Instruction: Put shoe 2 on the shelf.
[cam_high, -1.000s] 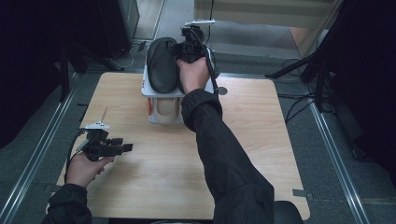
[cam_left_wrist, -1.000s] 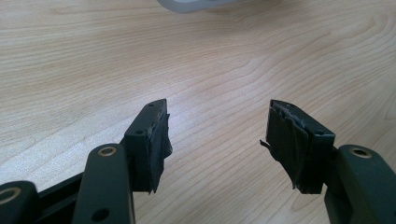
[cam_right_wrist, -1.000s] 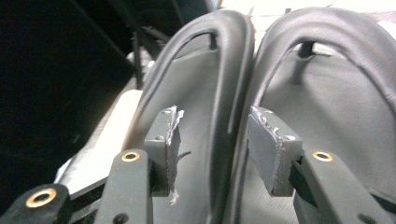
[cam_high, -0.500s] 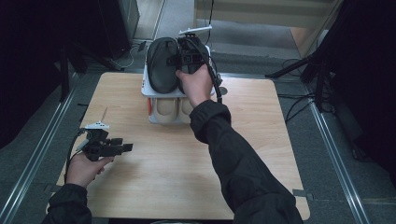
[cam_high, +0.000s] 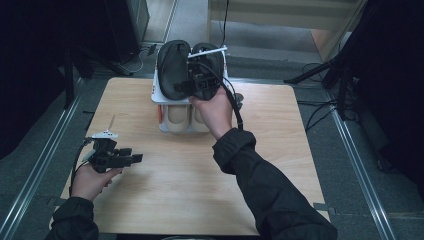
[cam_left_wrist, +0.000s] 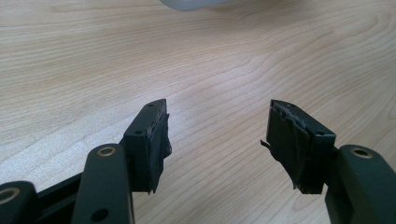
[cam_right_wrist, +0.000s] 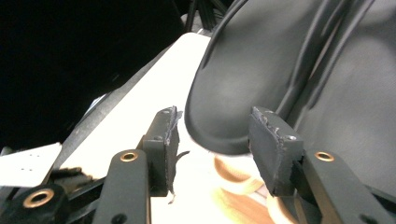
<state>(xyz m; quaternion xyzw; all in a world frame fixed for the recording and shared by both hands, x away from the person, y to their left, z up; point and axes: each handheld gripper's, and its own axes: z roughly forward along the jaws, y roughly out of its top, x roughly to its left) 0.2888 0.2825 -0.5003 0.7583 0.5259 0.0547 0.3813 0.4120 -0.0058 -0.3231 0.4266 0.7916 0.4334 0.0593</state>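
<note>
Black shoes (cam_high: 173, 70) lie atop, perhaps inside, white rack (cam_high: 159, 96).

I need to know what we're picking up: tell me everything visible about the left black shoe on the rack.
The left black shoe is smooth, matte and rubbery-looking, with a rounded end. It lies on the top tier of the white rack at the table's far edge, beside a second black shoe. The right tongs stand open around its rounded end, not yet pressing it.
</note>
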